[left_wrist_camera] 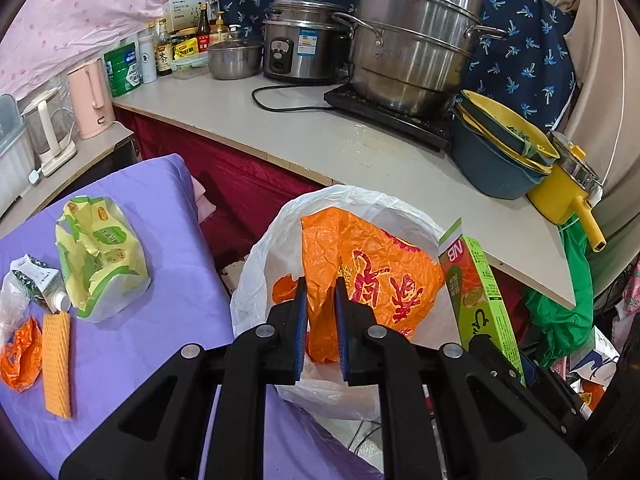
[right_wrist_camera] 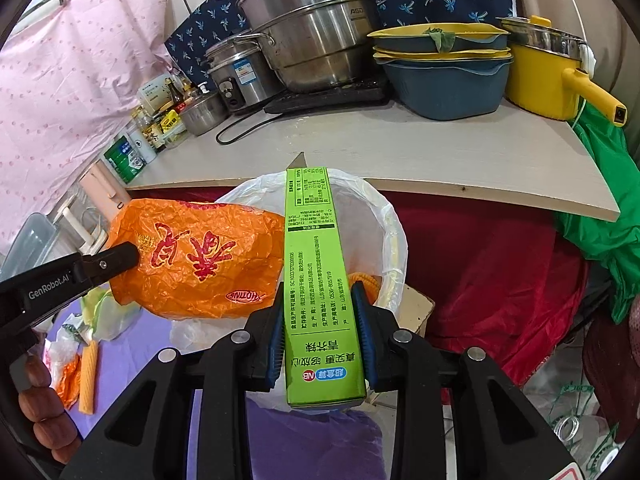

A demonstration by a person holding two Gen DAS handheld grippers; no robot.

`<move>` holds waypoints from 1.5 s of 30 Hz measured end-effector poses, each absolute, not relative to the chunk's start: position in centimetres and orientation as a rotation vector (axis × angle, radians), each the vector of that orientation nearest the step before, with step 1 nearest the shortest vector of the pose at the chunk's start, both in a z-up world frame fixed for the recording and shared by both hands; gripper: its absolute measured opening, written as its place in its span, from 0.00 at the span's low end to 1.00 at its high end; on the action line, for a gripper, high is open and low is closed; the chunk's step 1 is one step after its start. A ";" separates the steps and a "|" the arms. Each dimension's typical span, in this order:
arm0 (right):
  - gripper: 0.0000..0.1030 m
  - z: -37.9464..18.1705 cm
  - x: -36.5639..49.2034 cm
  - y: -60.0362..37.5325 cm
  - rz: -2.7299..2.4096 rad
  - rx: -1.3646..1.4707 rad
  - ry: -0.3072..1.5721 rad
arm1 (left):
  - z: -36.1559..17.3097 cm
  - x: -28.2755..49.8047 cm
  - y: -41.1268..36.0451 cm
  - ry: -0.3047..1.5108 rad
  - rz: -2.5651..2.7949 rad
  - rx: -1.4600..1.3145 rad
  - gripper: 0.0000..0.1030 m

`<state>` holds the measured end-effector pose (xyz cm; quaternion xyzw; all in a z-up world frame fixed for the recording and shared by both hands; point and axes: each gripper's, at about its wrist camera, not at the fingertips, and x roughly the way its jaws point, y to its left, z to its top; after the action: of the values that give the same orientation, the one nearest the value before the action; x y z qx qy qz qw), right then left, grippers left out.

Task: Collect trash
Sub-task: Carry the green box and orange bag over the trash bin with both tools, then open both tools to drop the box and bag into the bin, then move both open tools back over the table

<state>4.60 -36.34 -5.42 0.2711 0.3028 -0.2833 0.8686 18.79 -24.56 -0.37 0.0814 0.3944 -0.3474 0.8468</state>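
Note:
My left gripper [left_wrist_camera: 321, 286] is shut on a crumpled orange plastic bag [left_wrist_camera: 372, 276] with red lettering, held over the white-lined trash bin [left_wrist_camera: 260, 256]. In the right wrist view the same orange bag [right_wrist_camera: 192, 256] hangs at the left of the bin liner [right_wrist_camera: 384, 216], pinched by the left gripper [right_wrist_camera: 132, 256]. My right gripper [right_wrist_camera: 320, 294] is shut on a long green carton [right_wrist_camera: 314, 264], which points out over the bin mouth. The green carton [left_wrist_camera: 476, 296] stands at the bin's right side in the left wrist view.
On the purple cloth [left_wrist_camera: 160, 216] lie a yellow-green wrapper [left_wrist_camera: 100, 252], a small carton [left_wrist_camera: 36, 284], an orange scrap [left_wrist_camera: 20, 356] and an orange foam strip [left_wrist_camera: 56, 364]. A counter [left_wrist_camera: 312, 136] behind carries steel pots [left_wrist_camera: 412, 40], a rice cooker, blue-and-yellow basins [left_wrist_camera: 496, 160] and a yellow pot.

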 end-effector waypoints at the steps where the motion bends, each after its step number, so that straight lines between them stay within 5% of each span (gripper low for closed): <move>1: 0.29 -5.5 4.8 -36.4 -0.594 0.565 0.636 | -0.6 18.9 -24.6 0.831 -0.728 0.172 0.13; 7: 0.29 -5.7 6.1 -36.6 -0.595 0.562 0.645 | -1.3 19.6 -25.2 0.847 -0.710 0.169 0.14; 13: 0.32 -5.3 7.4 -36.4 -0.591 0.529 0.639 | -1.0 19.8 -25.1 0.824 -0.686 0.162 0.46; 17: 0.45 -4.5 7.6 -36.1 -0.585 0.532 0.615 | -0.4 19.7 -24.6 0.797 -0.674 0.150 0.59; 31: 0.56 -0.8 7.1 -33.3 -0.558 0.507 0.534 | 2.2 19.2 -21.3 0.748 -0.644 0.110 0.64; 45: 0.56 2.3 8.3 -27.4 -0.457 0.439 0.513 | 4.6 19.2 -14.2 0.722 -0.553 0.032 0.69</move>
<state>8.31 -27.38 2.35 0.2136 0.2493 -0.2221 0.9181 19.20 -14.21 4.64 0.0157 0.3488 -0.2669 0.8983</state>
